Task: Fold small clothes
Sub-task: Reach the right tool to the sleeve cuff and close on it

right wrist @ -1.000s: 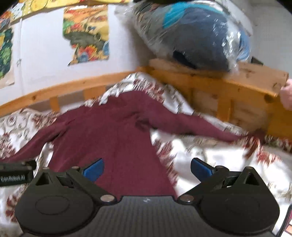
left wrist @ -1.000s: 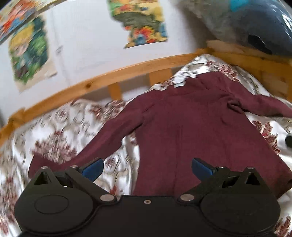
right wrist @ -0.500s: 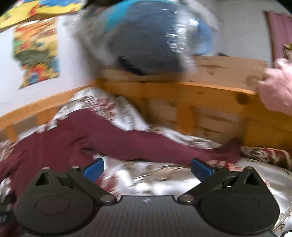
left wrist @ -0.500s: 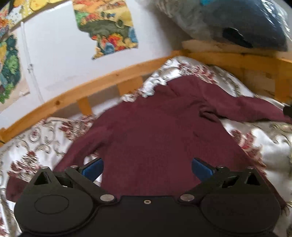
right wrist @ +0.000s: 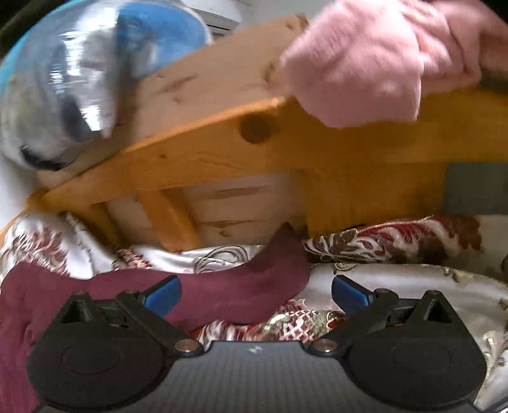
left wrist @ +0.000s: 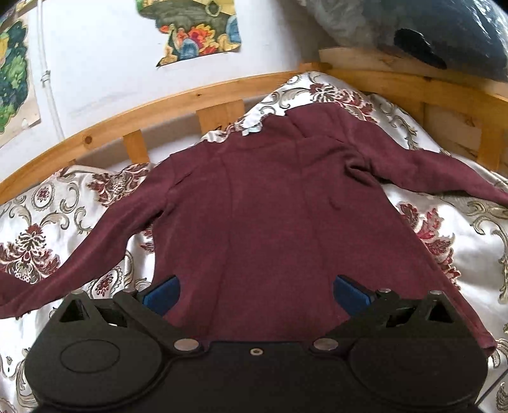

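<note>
A maroon long-sleeved top [left wrist: 270,216] lies spread flat on a floral bedspread [left wrist: 38,228], collar toward the far rail, both sleeves stretched out. My left gripper [left wrist: 255,290] is open and empty, hovering over the top's lower hem, blue pads on either side of the body. In the right wrist view my right gripper [right wrist: 255,294] is open and empty, low over the cuff end of the top's right sleeve [right wrist: 254,286], which lies between the fingers.
A wooden bed rail [left wrist: 158,108] runs round the far side and the headboard [right wrist: 285,152] stands close ahead of the right gripper. A plastic-wrapped blue bundle [right wrist: 79,73] and pink clothing [right wrist: 365,63] rest on it. Posters [left wrist: 193,28] hang on the wall.
The left gripper has swung right to centre over the top's body. The right gripper has moved right and down along the right sleeve to its cuff by the headboard. Both stay open.
</note>
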A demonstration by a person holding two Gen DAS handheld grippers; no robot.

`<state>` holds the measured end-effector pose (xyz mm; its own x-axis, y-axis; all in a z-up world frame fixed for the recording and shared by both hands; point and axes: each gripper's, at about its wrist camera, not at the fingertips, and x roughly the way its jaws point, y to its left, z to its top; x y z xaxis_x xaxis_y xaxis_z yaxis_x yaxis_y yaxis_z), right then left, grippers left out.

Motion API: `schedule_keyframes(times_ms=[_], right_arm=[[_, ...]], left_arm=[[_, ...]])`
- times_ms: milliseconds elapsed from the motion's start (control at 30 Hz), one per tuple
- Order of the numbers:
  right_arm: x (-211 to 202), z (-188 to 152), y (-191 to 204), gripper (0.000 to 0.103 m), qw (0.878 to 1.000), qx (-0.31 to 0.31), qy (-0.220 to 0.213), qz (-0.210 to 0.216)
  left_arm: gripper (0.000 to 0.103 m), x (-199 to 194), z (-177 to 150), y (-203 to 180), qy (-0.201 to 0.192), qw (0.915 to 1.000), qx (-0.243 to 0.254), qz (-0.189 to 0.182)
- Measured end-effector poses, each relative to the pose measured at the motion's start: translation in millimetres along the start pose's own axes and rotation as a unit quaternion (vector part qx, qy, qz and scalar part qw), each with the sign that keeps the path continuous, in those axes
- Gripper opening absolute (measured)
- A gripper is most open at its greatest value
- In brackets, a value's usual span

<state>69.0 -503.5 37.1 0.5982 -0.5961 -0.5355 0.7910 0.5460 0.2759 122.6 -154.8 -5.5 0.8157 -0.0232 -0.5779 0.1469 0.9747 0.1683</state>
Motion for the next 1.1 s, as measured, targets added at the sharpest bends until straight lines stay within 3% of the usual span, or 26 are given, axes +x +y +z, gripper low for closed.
schedule_keyframes(times_ms=[100, 233, 367, 467, 600, 733, 900, 1000, 1100], right_arm=[[11, -1, 1, 0.092, 1.000, 0.007, 0.010, -0.020], [32, -1, -4, 0.072, 0.998, 0.035, 0.032, -0.031], [40, -4, -10, 0.035, 0.997, 0.056, 0.035, -0.036], [38, -5, -15, 0.018, 0.997, 0.072, 0.023, -0.028], [26, -5, -7, 0.012, 0.999, 0.041, -0.009, -0.021], [7, -7, 23, 0.011, 0.997, -0.044, -0.064, -0.001], [-26, -14, 86, 0.011, 0.971, -0.171, -0.151, 0.078], [-51, -24, 128, 0.011, 0.941, -0.231, -0.190, 0.158], [-74, -44, 169, 0.011, 0.902, -0.290, -0.203, 0.249]], left_arm=[[0.102, 2, 1, 4, 0.005, 1.0000, -0.002, 0.007], [0.102, 3, 5, 9, 0.008, 0.9999, 0.001, 0.013], [0.102, 4, 9, 18, 0.008, 0.9997, -0.005, 0.022], [0.102, 3, 8, 24, 0.009, 0.9995, -0.013, 0.027], [0.102, 0, 4, 27, 0.011, 0.9994, -0.019, 0.026], [0.102, -4, 0, 27, 0.004, 0.9998, -0.020, 0.007], [0.102, -9, 5, 37, -0.010, 0.9989, -0.038, 0.023], [0.102, -13, 7, 52, -0.020, 0.9960, -0.070, 0.052], [0.102, -17, 8, 68, -0.035, 0.9901, -0.101, 0.090]])
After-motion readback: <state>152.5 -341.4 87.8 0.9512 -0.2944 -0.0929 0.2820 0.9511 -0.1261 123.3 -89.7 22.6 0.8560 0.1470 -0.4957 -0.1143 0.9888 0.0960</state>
